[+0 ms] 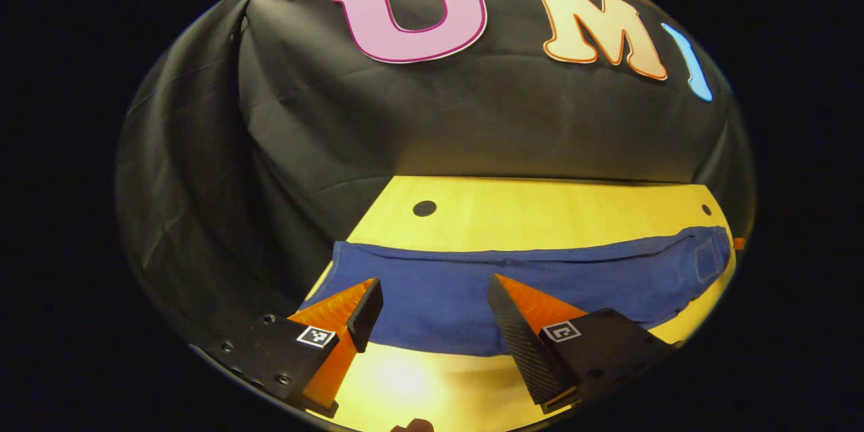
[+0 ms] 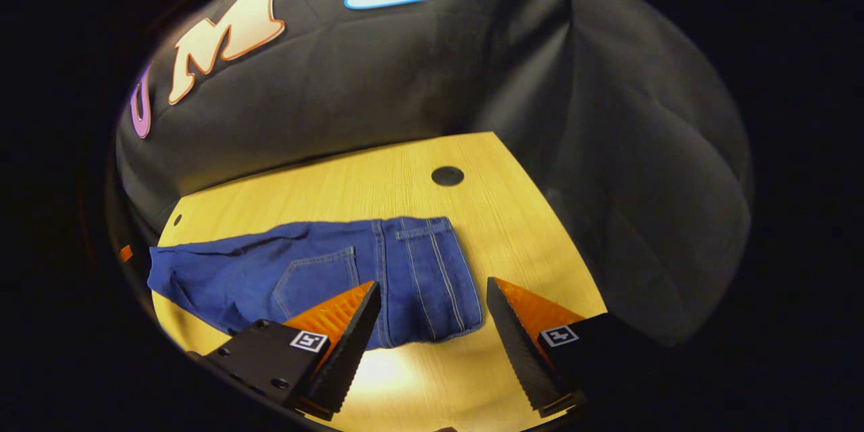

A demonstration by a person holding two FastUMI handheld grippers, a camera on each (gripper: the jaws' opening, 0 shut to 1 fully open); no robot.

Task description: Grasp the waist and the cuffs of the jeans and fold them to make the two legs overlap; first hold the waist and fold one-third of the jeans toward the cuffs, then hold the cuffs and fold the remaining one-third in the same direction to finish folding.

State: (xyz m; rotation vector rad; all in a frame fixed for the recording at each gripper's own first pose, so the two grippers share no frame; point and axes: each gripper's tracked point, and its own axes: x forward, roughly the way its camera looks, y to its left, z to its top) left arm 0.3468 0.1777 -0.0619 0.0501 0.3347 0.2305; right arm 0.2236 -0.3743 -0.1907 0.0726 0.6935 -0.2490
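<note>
We read this as the very start: the jeans [image 1: 540,283] lie flat along the wooden table [image 1: 540,212], and neither end is in a grip yet.

Starting at the left, our left gripper [image 1: 432,314] hangs above the near edge of the cloth with its fingers spread and nothing between them. Ahead at twelve o'clock lies the leg end of the jeans, and the cloth runs off toward three o'clock, where a back pocket [image 1: 705,260] marks the waist end. A dark round hole [image 1: 424,208] sits in the table at about eleven o'clock, beyond the cloth.

To the right, our right gripper [image 2: 432,317] also stands spread and empty, over the waist end of the jeans [image 2: 317,277]. The waistband [image 2: 466,277] lies at twelve o'clock between the fingers, and the legs trail away toward nine o'clock.

To do this step well, we would bring each gripper down on the near edge of its own end, catch all the cloth layers in one bite, and lift both ends together so the legs land squarely on each other.

No container is in view, so there are no contents to report.
</note>
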